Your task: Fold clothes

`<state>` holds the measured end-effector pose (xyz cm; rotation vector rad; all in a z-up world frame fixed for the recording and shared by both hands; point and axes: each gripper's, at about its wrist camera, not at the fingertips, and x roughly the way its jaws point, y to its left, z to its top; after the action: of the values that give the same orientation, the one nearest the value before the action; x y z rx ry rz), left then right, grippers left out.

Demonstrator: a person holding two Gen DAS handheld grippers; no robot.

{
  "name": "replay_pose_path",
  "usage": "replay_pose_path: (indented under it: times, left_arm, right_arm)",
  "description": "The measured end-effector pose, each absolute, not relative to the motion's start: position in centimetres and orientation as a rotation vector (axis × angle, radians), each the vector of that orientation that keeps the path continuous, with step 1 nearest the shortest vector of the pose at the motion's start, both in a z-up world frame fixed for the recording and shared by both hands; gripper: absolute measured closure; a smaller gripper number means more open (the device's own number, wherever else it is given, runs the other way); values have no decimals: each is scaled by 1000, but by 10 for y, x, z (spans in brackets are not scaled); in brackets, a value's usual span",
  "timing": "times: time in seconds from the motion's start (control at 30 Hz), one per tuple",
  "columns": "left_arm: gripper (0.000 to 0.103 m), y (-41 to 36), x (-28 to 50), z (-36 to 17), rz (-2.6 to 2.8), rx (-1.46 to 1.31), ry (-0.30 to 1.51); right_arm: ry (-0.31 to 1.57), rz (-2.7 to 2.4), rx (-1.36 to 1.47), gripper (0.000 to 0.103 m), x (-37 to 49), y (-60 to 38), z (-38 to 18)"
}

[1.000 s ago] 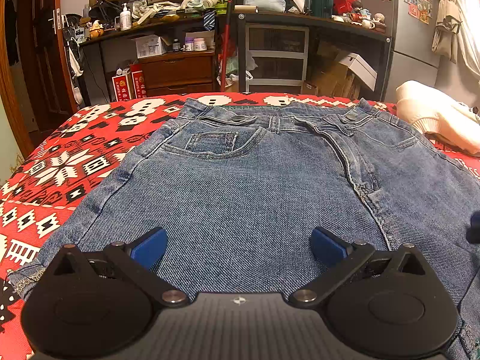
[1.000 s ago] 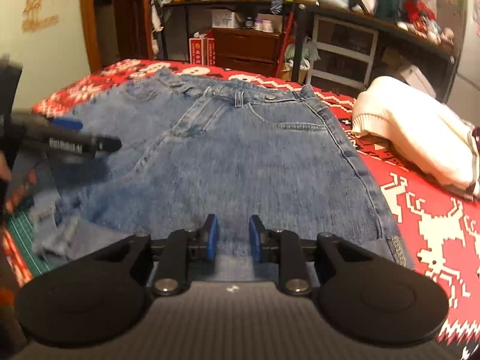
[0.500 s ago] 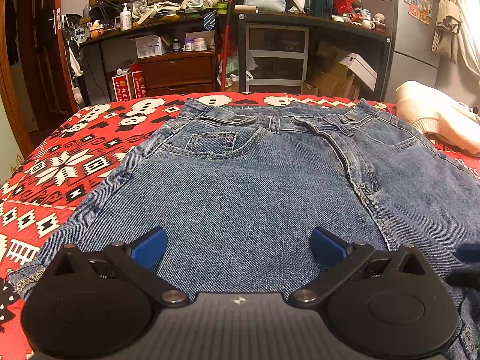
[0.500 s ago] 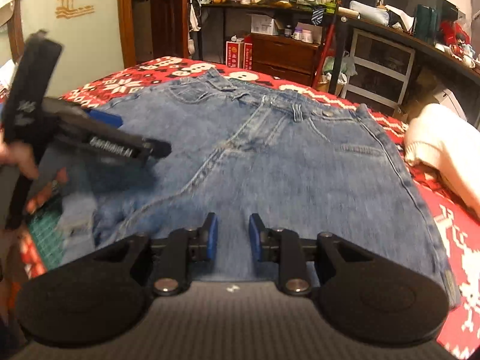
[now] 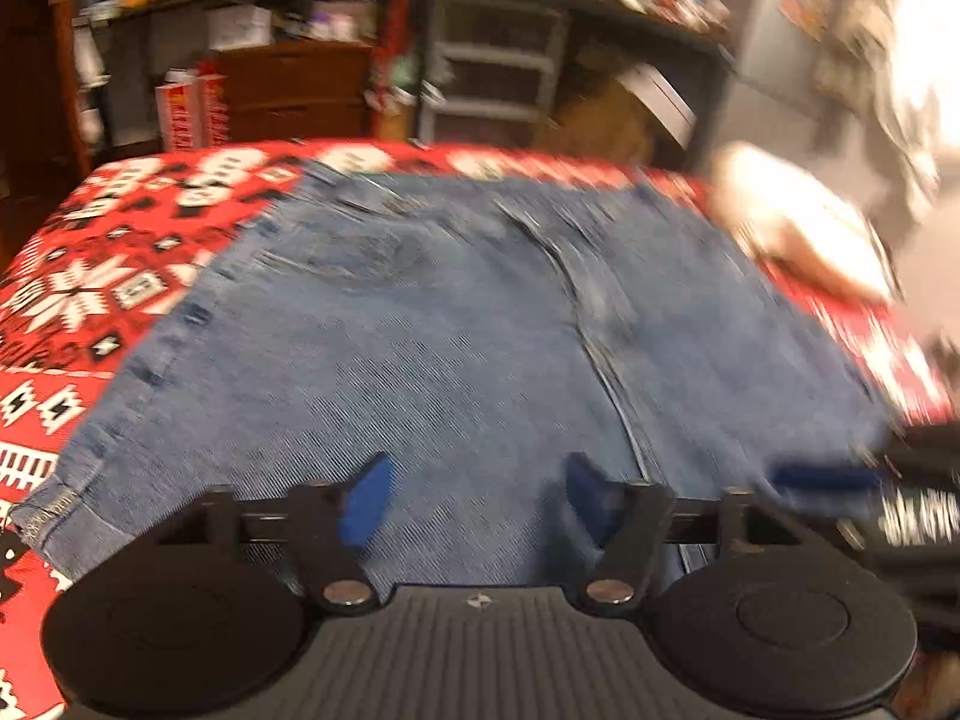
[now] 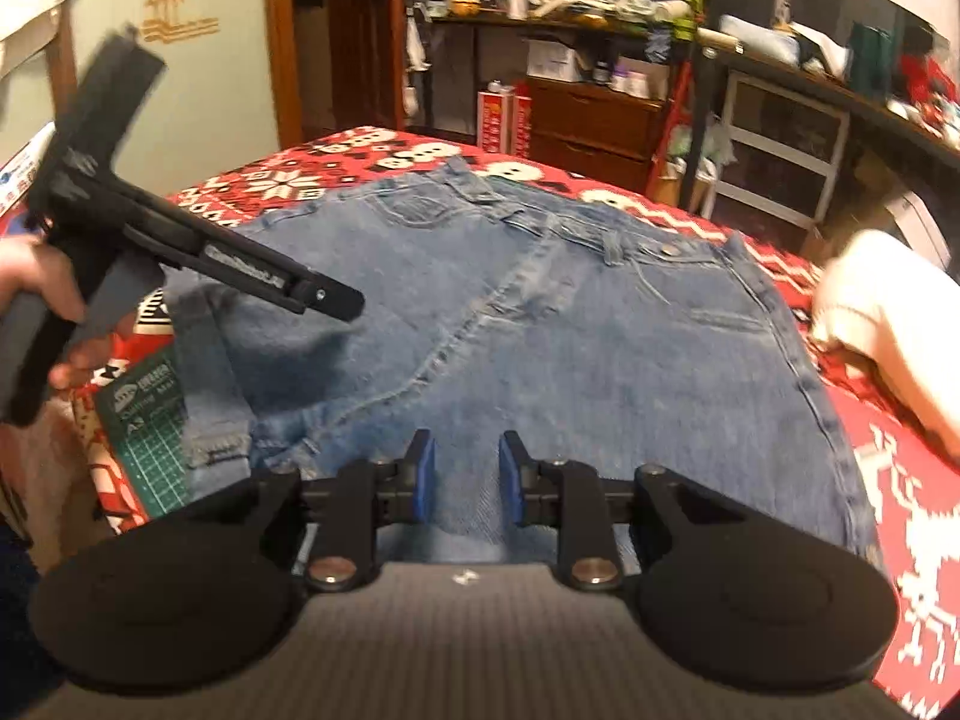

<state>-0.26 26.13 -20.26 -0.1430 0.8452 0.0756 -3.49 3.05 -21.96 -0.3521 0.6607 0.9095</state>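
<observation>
A: What is changed from half a second ago?

B: The left tongs [image 5: 477,495] have been narrowed from a wide gape to a middling gap, nothing held, and their view is blurred by motion. The right tongs [image 6: 462,474] are kept at the same narrow gap, empty. In the right view the left device is seen raised higher above the cloth, gripped by a hand [image 6: 42,294].

A: How are the jeans [image 6: 540,330] laid?

B: They are spread flat on the red patterned cover [image 5: 120,252], waistband at the far end, hems toward the cameras, so the long axis is run from near to far.

A: What is counted?

B: One pair of jeans, one white garment [image 6: 888,306] just beside it on the right, one green cutting mat [image 6: 150,420] under the near left hem.
</observation>
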Motion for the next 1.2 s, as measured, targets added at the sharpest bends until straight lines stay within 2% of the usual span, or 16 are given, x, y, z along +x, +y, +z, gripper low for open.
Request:
replay_pose_path:
  times: [0.03, 0.13, 0.27, 0.3, 0.33, 0.37, 0.4, 0.43, 0.53, 0.87, 1.0, 1.07, 1.2]
  left_arm:
    - [64, 256, -4, -203, 52, -112, 872]
    - [66, 242, -13, -205, 13, 5, 893]
    - [69, 236, -20, -204, -106, -82, 928]
    - [75, 234, -21, -204, -114, -95, 934]
    - [85, 232, -21, -204, -121, -108, 940]
    - [89, 230, -22, -204, -128, -121, 947]
    - [99, 227, -23, -204, -135, -134, 953]
    - [102, 225, -23, -204, -142, -148, 959]
    - [102, 222, -25, -204, -157, -191, 975]
    - [99, 231, -19, -205, -177, -229, 966]
    - [103, 231, -17, -206, -186, -283, 980]
    - [103, 235, -18, -208, -195, -330, 994]
    - [103, 250, -24, -209, -217, -439, 979]
  right_arm:
    - [665, 917, -362, 79, -34, 34, -221]
    - [696, 936, -388, 81, -33, 44, -229]
    - [703, 974, -397, 81, -40, 48, -235]
    - [708, 991, -391, 81, -42, 48, -235]
    - [708, 1005, -395, 82, -46, 48, -235]
    - [708, 1011, -402, 83, -48, 47, -235]
    - [707, 1014, -408, 84, -50, 46, -235]
    - [716, 1019, -402, 86, -52, 44, -233]
    - [747, 1036, -367, 90, -50, 40, -232]
    - [741, 1006, -393, 87, -43, 36, -228]
    - [723, 1025, -422, 87, -46, 46, -232]
    - [732, 1038, -417, 97, -50, 48, -232]
    - [747, 1053, -402, 100, -54, 48, -233]
